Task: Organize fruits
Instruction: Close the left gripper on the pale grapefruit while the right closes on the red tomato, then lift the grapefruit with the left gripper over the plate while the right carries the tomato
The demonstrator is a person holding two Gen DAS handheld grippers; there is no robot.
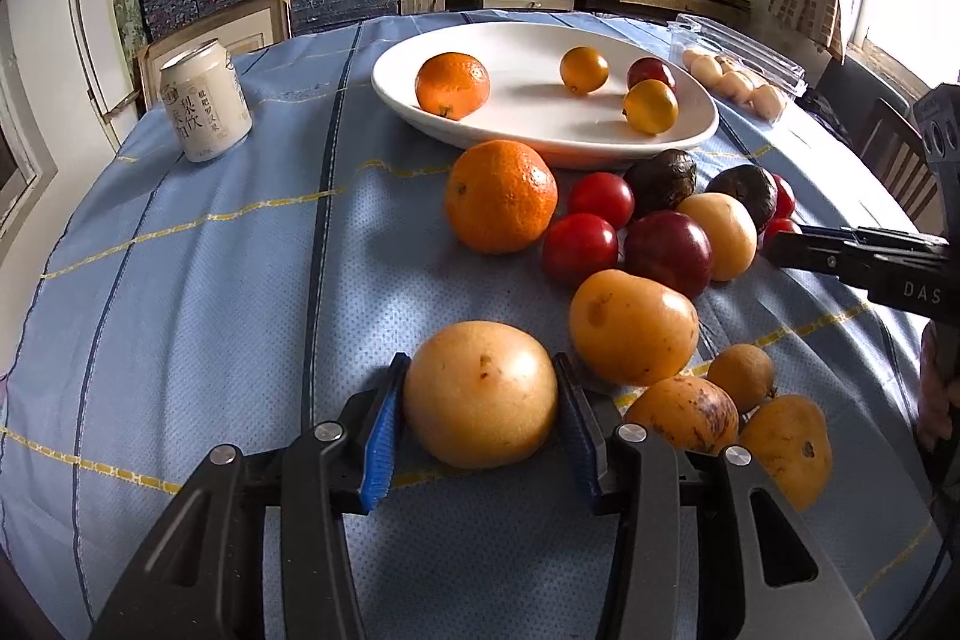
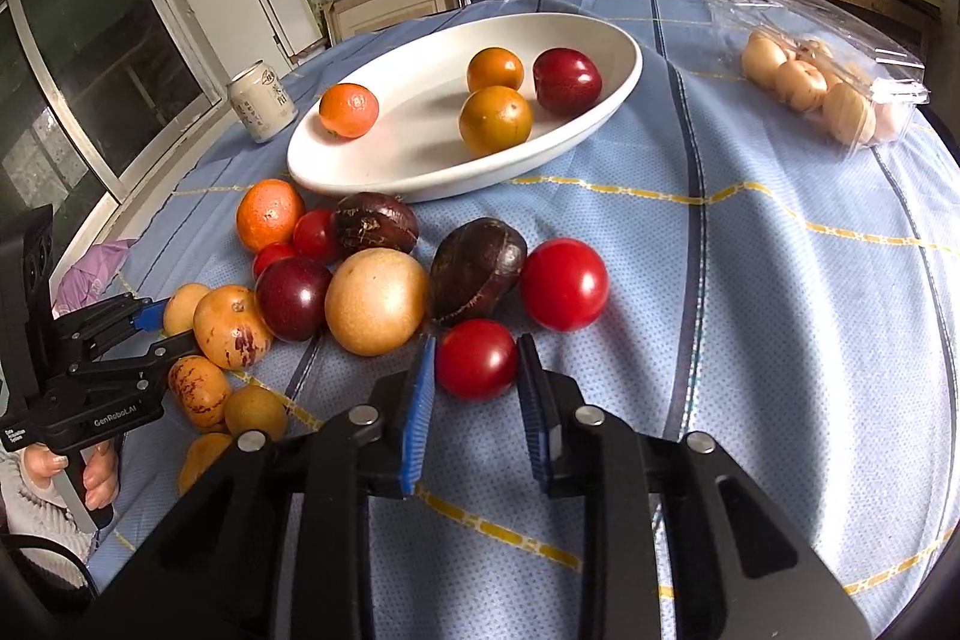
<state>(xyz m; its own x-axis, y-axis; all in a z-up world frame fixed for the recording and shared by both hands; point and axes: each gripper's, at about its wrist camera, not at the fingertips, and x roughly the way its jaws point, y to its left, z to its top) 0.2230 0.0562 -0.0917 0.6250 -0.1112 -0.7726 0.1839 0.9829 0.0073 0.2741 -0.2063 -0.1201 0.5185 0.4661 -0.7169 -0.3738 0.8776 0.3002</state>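
Note:
My left gripper [image 1: 480, 364] is shut on a pale yellow round fruit [image 1: 480, 394] resting on the blue cloth; both blue pads press its sides. My right gripper [image 2: 477, 343] is shut on a small red tomato [image 2: 477, 359], also on the cloth. Around them lies a loose pile: a mandarin [image 1: 501, 196], tomatoes [image 2: 564, 283], a dark plum [image 1: 669, 253], two dark brown fruits [image 2: 477, 268] and several yellow-orange fruits [image 1: 633, 325]. Behind the pile, a white oval plate [image 1: 528, 100] holds a mandarin [image 1: 453, 85], two yellow fruits and a red plum [image 2: 567, 79].
A pale drink can [image 1: 204, 100] stands at the left of the plate. A clear plastic box [image 2: 840, 82] of pale round fruits lies at the right. Shelves stacked with boxes rise behind the table. A person's hand [image 2: 99, 478] holds the left gripper's handle.

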